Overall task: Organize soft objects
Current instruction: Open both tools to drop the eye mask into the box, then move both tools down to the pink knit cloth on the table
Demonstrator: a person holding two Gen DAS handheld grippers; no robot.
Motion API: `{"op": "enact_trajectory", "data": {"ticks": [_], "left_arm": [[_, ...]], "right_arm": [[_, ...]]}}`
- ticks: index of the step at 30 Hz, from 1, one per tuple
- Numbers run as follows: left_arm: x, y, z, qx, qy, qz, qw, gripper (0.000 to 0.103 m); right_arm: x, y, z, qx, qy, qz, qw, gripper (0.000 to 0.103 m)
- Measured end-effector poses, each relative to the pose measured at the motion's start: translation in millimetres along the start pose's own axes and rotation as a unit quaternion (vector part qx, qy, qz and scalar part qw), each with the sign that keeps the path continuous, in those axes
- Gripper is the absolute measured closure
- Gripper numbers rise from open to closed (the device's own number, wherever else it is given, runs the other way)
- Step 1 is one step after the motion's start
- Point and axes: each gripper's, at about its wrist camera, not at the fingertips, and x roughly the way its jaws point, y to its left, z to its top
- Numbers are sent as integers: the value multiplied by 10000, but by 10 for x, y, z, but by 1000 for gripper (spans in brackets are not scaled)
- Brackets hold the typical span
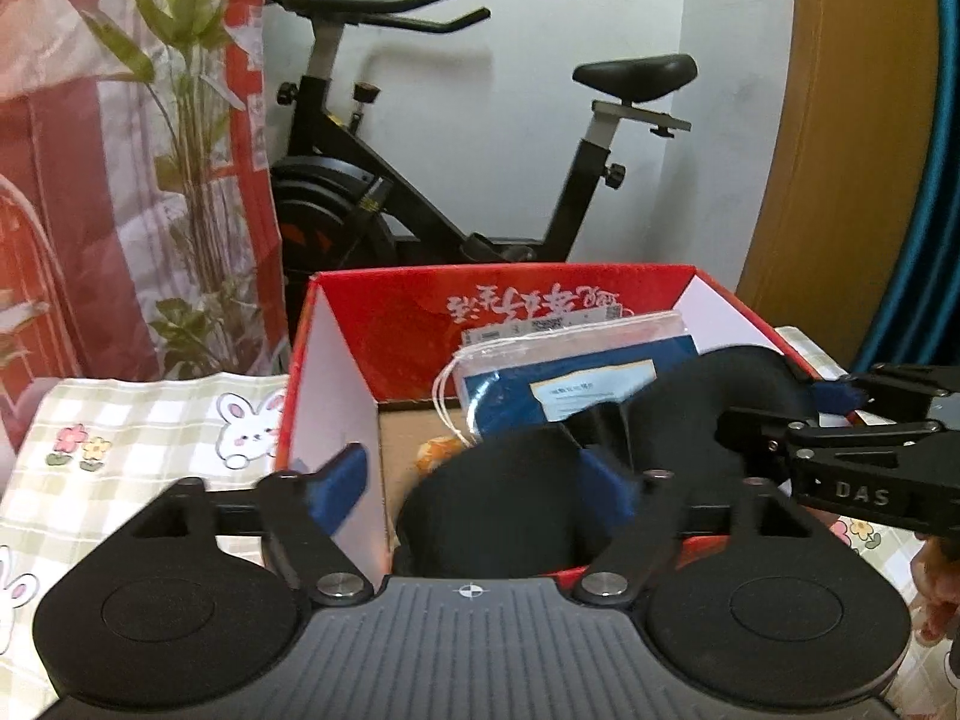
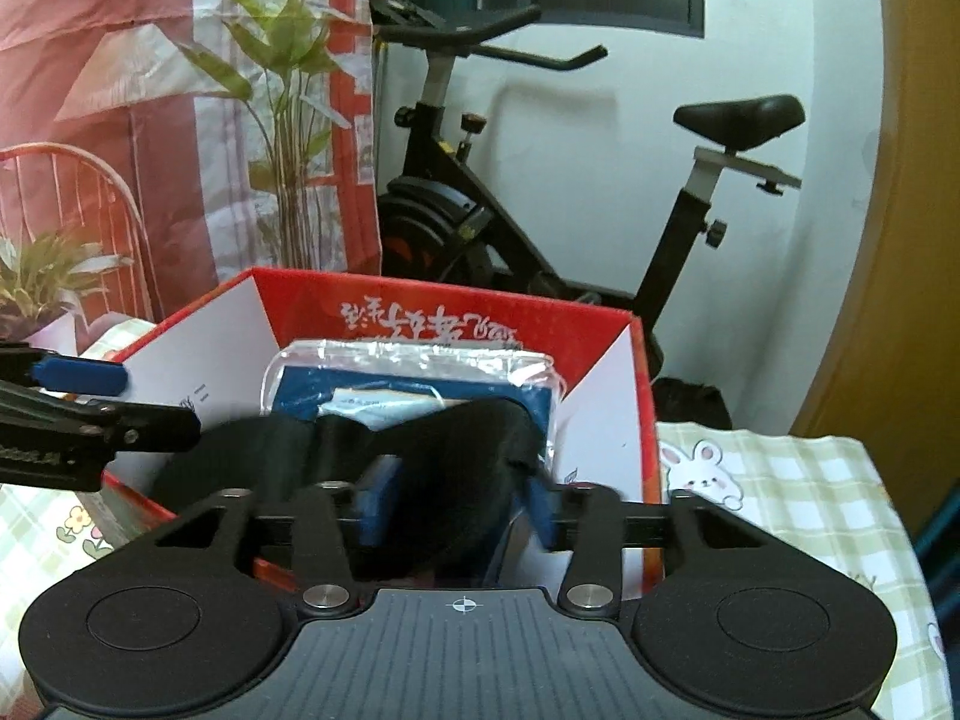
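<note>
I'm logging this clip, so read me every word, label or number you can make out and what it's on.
"DAS": on the body of the right hand-held gripper.
White brush-style characters on the red box inner wall: upside down, not readable.
Labels on the blue packet in the box: too small and blurred.
No other text is readable.
</note>
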Motion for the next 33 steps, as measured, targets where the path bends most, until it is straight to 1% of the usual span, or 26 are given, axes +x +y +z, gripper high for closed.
{"op": "enact_trajectory", "data": {"ticks": [1,2,3,4,5,6,7,9,14,17,22,25,27,30,33], "left_arm": [[-40,9,-3,1,-28,14,10000,12],[-74,17,-7,-9,-48,31,10000,6],[-114,29,-11,-28,-74,54,10000,3],[-157,42,-16,-59,-103,65,9999,3],[-195,58,-23,-94,-122,53,9999,2],[-232,75,-29,-138,-129,33,9998,0],[-270,92,-41,-193,-130,25,9997,0],[-355,120,-76,-283,-129,40,9995,0],[-597,146,-218,-375,-147,102,9991,0],[-754,130,-349,-386,-128,100,9991,0],[-932,71,-638,-272,124,67,9995,0],[-1049,36,-860,-178,206,48,9996,0],[-1105,17,-1000,-181,259,31,9995,0],[-1154,-3,-1231,-287,393,-28,9988,0],[-1120,1,-1384,-423,576,-25,9974,0]], "right_arm": [[-34,-5,2,-4,-41,-8,10000,43],[-76,-1,3,-24,-87,-19,10000,41],[-107,2,4,-47,-107,-25,9999,36],[-143,7,3,-70,-133,-34,9999,28],[-189,13,-2,-87,-178,-35,9998,23],[-224,14,-3,-93,-221,-28,9997,14],[-266,22,-7,-95,-270,-25,9996,7],[-358,34,-27,-83,-360,-51,9993,0],[-582,18,-121,86,-465,-1,9989,0],[-741,7,-235,241,-521,29,9983,0],[-962,49,-524,374,-437,151,9982,0],[-1081,90,-756,500,-283,226,9981,0],[-1163,117,-928,557,-177,192,9981,0],[-1254,158,-1165,600,11,163,9981,0],[-1284,188,-1365,701,242,104,9972,0]]}}
